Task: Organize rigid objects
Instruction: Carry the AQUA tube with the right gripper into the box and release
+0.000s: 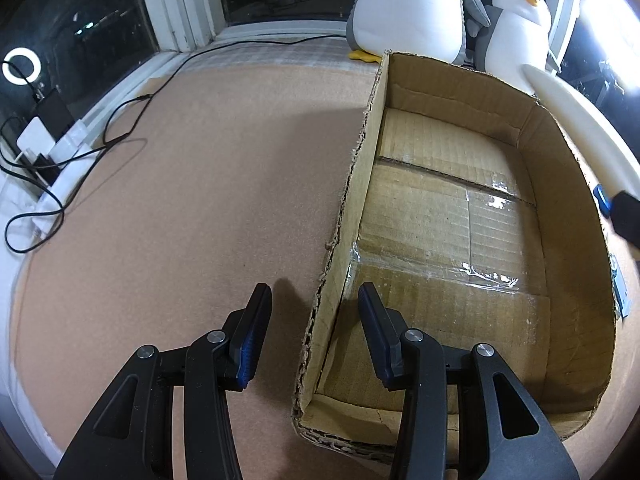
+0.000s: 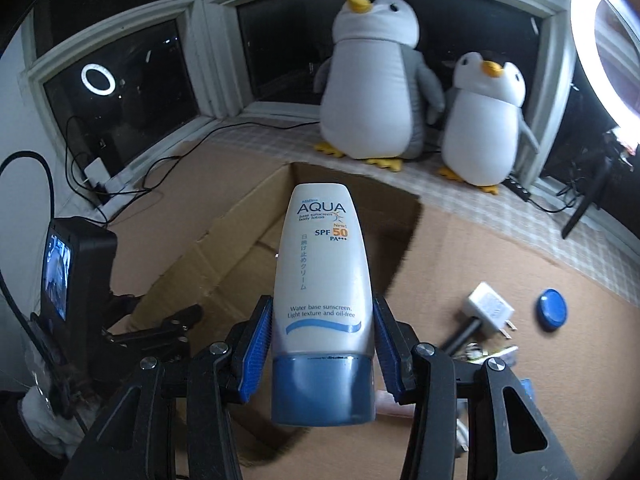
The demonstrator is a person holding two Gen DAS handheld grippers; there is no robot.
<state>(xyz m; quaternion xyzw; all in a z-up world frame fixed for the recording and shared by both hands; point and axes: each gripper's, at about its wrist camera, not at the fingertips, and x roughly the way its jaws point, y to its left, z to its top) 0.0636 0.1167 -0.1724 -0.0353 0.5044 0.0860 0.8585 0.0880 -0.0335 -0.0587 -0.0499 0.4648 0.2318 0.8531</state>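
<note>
- The cardboard box (image 1: 460, 216) is lying open on the brown table (image 1: 180, 200).
- The left gripper (image 1: 314, 300) is straddling the box's near wall, its jaws nearly together around it.
- The right gripper (image 2: 323, 312) is clamping the sunscreen tube (image 2: 324, 264) above the box; its label is reading "AQUA", "SPF 50 PA+++", "Water base sunscreen".

- On the white sunscreen tube (image 2: 323, 268), "AQUA" is printed in blue, with "base sunscreen body lotion" beneath.
- "New! SPF 50 PA+++" is read to the right.
- A vertical line of Japanese characters is seen mid-tube.
- "Water base sunscreen. Light texture and oil-free" is printed lower down.
</note>
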